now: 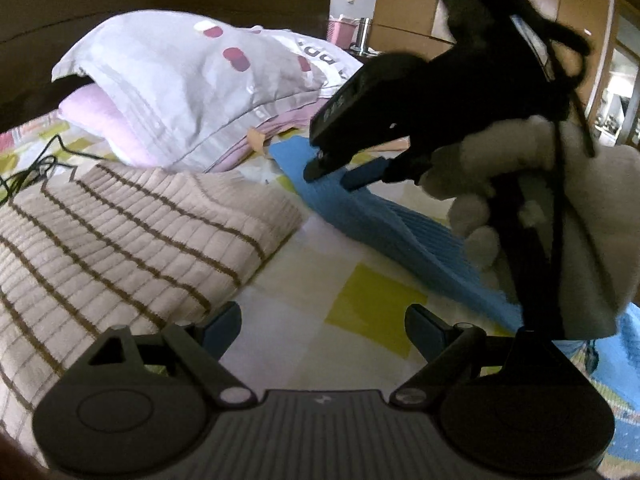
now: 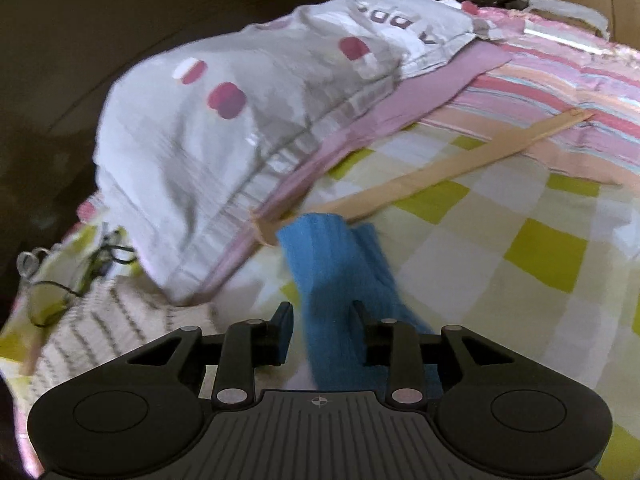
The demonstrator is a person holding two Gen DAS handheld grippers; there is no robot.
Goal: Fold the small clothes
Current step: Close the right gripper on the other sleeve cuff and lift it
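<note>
The right gripper (image 2: 322, 334) is seen with its jaws apart, the blue knitted garment (image 2: 332, 280) lying between them unpressed and stretching ahead over the checked bedsheet (image 2: 520, 248). The left gripper (image 1: 322, 326) is held open over bare sheet; a striped beige garment (image 1: 120, 232) lies left of it.

The right wrist view is motion-blurred, smearing the grey pillow (image 2: 224, 152) and its lettering. In the left wrist view a white-gloved hand (image 1: 560, 208) hides the blue garment's (image 1: 372, 232) near end.
</note>
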